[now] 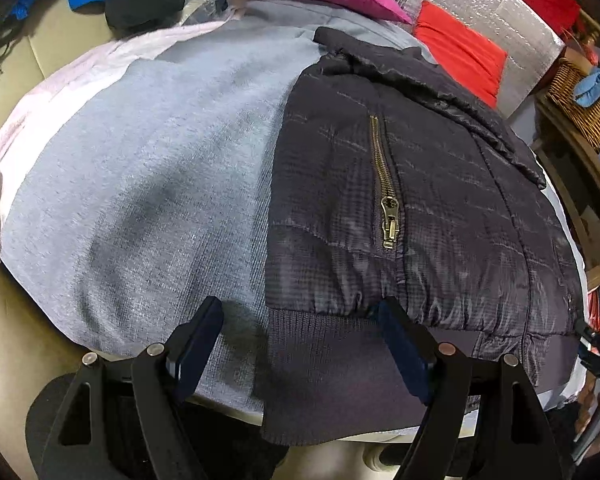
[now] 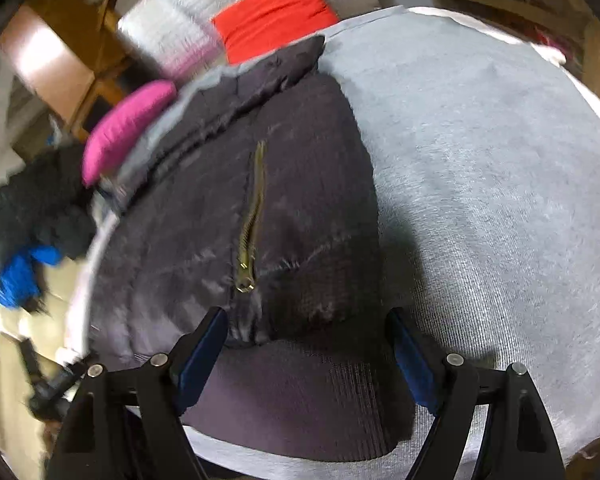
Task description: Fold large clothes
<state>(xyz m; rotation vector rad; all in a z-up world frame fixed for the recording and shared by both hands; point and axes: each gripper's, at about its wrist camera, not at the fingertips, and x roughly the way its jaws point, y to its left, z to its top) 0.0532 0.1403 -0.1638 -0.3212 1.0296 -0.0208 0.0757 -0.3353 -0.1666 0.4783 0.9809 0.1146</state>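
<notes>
A dark quilted jacket (image 1: pixel 412 216) lies folded on a grey sheet (image 1: pixel 140 200). Both tongs, left gripper (image 1: pixel 300 344) and right gripper (image 2: pixel 306 354), hang spread apart over its ribbed hem (image 1: pixel 324 344); contact is hard to judge, the right view being blurred.

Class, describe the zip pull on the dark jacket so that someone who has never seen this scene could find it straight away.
Start at the large grey cloth spread over the surface; on it lies a dark quilted jacket. A short brass zip runs down its front panel towards the ribbed hem. The zip pull hangs at the lower end, the only shiny metal on the dark fabric.
</notes>
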